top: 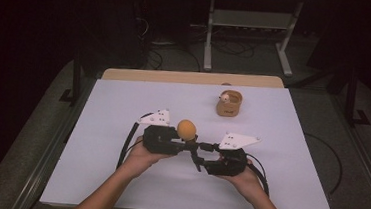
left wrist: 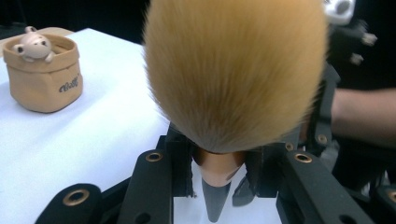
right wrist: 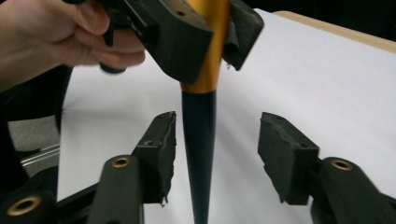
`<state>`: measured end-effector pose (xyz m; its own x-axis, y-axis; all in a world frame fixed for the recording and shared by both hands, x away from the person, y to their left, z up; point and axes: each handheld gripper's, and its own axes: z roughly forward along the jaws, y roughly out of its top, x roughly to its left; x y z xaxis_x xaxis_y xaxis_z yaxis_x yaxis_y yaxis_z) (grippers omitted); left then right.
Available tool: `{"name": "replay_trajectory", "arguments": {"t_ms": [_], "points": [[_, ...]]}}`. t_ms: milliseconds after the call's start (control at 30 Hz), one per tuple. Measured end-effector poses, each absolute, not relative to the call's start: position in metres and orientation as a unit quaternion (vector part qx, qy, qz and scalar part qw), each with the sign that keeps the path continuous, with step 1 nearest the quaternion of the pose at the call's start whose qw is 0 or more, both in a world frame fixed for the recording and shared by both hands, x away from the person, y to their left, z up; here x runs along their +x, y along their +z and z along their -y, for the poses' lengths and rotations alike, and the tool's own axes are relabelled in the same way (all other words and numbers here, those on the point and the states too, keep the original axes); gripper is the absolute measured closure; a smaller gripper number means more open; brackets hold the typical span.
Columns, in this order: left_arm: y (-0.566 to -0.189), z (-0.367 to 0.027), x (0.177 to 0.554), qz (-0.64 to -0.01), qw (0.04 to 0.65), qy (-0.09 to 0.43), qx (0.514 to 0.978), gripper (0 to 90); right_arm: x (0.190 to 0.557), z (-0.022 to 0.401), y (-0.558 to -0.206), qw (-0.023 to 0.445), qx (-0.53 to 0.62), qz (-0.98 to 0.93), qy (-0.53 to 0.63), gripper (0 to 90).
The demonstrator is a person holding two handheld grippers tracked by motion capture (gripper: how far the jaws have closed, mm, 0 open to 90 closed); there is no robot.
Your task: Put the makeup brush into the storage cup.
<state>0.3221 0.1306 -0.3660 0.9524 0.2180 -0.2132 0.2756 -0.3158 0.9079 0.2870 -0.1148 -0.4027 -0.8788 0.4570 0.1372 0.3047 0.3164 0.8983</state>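
**Makeup brush mid-air between the two claws, left has it, right not yet**

- We have the makeup brush (left wrist: 233,70) pinched in the left claw (left wrist: 219,172) at the copper ferrule (left wrist: 218,168), just under the bristle head. Bristles fan out toward the left gripper camera; dark tapered handle (right wrist: 200,154) points away toward the right claw.
- Right claw (right wrist: 217,154) is spread wide, one jaw either side of the handle, neither pad touching it.
- High view: both grippers meet near desk centre, slightly toward 6 o'clock; the orange bristle head (top: 186,129) sits above the left gripper (top: 158,138), right gripper (top: 224,162) at its 4 o'clock. Brush is held off the desk (top: 123,104).
- At 1 o'clock on the desk, well apart from us: a small tan fabric pouch (top: 228,107) standing upright, with a little animal figure (top: 225,96) at its rim.

Handling, our read:
- Brush looks light; no load concern.
- Bristles are soft and will splay or crush, so keep them out of any grip.
- Handle is stiff, smooth and tapered: likely slippery, and may squeeze out toward the thin end.
- Best purchase for the right claw: the thicker upper handle just below the ferrule, jaws square to the shaft.
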Motion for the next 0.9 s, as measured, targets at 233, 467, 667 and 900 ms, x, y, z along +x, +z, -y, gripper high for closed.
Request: {"name": "replay_trajectory", "arguments": {"t_ms": [233, 467, 667, 900], "points": [[-0.356, -0.136, 0.321, -0.121, 0.545, -0.029, 0.829, 66.0, 0.287, 0.115, -0.404, 0.036, 0.211, -0.815, 0.538, 43.5], [-0.355, -0.134, 0.319, -0.104, 0.529, -0.04, 0.841, 66.0, 0.286, 0.111, -0.405, 0.019, 0.19, -0.815, 0.546, 51.3], [-0.357, -0.129, 0.317, -0.097, 0.52, -0.043, 0.847, 66.0, 0.284, 0.108, -0.406, 0.011, 0.182, -0.815, 0.551, 54.4], [-0.358, -0.125, 0.315, -0.094, 0.511, -0.046, 0.854, 66.0, 0.284, 0.105, -0.408, 0.004, 0.181, -0.812, 0.555, 58.8]]}}
